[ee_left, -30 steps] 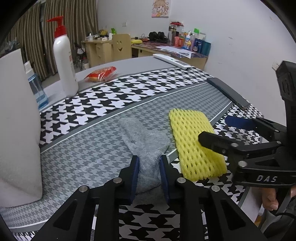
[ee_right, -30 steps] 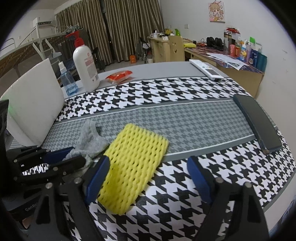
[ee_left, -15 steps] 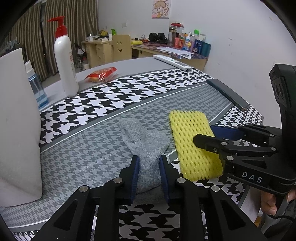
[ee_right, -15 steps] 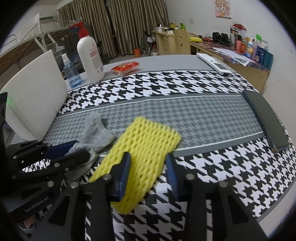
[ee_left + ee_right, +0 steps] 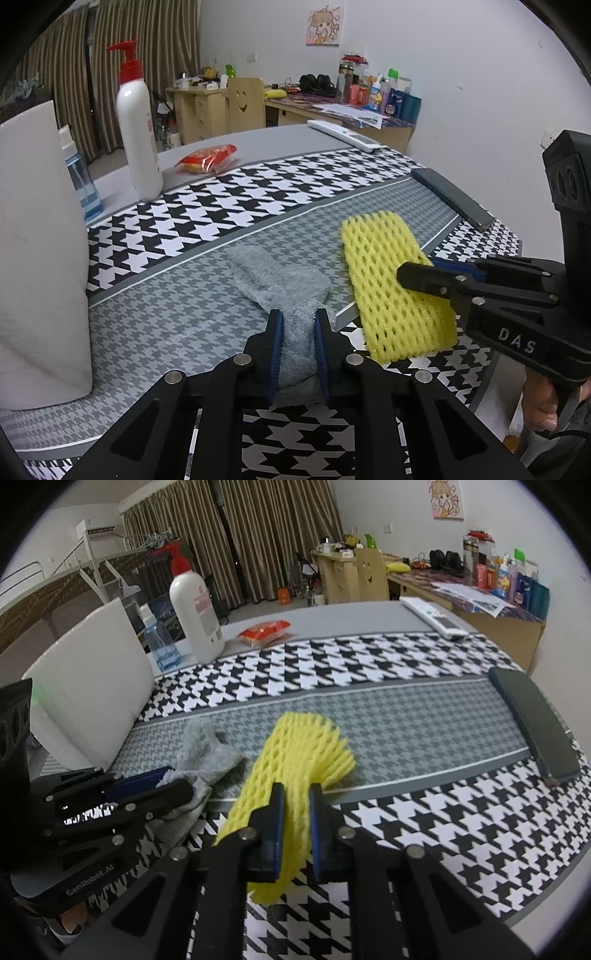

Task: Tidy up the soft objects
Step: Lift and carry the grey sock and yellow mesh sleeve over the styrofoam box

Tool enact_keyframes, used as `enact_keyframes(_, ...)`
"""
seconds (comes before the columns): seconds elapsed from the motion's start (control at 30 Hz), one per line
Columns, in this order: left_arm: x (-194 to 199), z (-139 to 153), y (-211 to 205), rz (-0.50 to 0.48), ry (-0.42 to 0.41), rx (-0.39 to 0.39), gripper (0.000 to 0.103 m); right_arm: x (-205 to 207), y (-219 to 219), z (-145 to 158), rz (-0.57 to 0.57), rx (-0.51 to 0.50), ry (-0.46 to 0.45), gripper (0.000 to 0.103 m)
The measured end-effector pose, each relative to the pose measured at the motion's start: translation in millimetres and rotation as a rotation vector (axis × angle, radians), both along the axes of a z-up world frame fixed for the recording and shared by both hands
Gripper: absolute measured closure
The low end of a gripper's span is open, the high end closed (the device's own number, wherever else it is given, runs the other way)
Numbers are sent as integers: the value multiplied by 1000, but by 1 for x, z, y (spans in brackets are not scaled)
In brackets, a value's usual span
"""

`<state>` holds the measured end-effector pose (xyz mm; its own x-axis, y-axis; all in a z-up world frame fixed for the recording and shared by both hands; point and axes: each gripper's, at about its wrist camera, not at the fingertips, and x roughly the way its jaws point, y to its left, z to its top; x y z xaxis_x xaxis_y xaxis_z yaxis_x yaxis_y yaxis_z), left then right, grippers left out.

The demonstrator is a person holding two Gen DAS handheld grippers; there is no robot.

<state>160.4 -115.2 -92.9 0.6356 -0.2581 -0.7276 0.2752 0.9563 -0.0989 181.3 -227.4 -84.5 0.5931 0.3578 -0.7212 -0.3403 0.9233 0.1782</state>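
A grey sock (image 5: 280,280) lies on the houndstooth cloth; my left gripper (image 5: 298,332) is shut on its near end. The sock also shows in the right wrist view (image 5: 205,746), with the left gripper (image 5: 173,786) at the left. A yellow foam net (image 5: 295,764) is pinched and bunched between the blue pads of my right gripper (image 5: 295,808), its near end lifted off the cloth. In the left wrist view the net (image 5: 388,280) lies right of the sock, with the right gripper (image 5: 417,271) clamped on its right edge.
A white foam block (image 5: 37,258) stands at the left. Behind it are a blue spray bottle (image 5: 83,184), a white pump bottle (image 5: 138,136) and a red snack packet (image 5: 207,158). A dark flat case (image 5: 532,723) lies at the right, a white remote (image 5: 432,616) at the far edge.
My right gripper moved in over the yellow net and closed on it, bunching and lifting its near end. My left gripper stayed shut on the sock.
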Motion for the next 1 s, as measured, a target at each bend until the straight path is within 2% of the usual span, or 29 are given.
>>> enact_keyframes(1.0,-44,45,31,80,-152,2,85,-21,15,36,19,4,-114,87)
